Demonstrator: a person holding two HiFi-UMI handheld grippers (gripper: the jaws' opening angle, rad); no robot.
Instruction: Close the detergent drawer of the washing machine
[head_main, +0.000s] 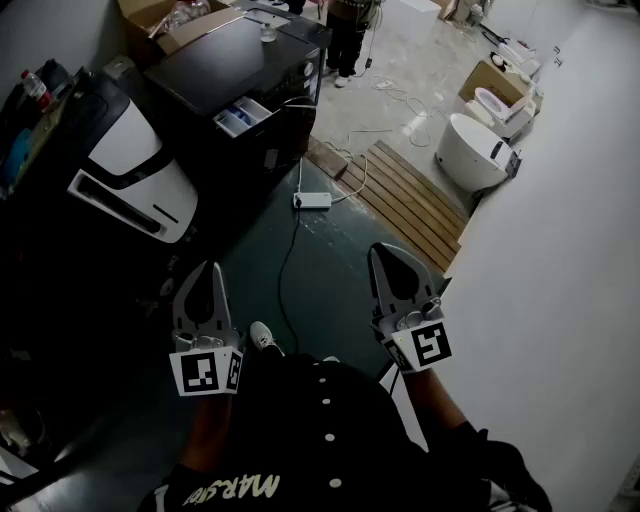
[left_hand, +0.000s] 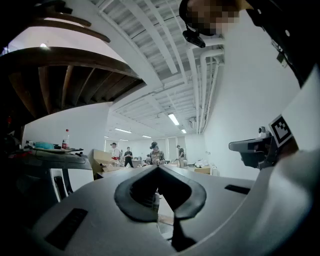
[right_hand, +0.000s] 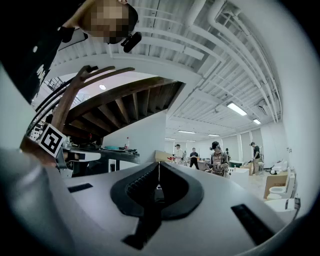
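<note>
The black washing machine (head_main: 235, 65) stands at the far side of the dark floor in the head view. Its detergent drawer (head_main: 243, 117) is pulled out from the front, showing pale blue and white compartments. My left gripper (head_main: 210, 270) and right gripper (head_main: 386, 252) are held level side by side in front of the person's body, well short of the machine. Both are shut with nothing between the jaws. In the left gripper view the left gripper's (left_hand: 158, 168) jaws meet at a point. The right gripper view shows the right gripper (right_hand: 159, 164) closed the same way.
A white and black appliance (head_main: 130, 175) stands at the left. A power strip (head_main: 312, 201) with its cable lies on the floor between me and the machine. Wooden slats (head_main: 405, 195) and white toilets (head_main: 470, 150) lie to the right. People (right_hand: 218, 159) stand far off.
</note>
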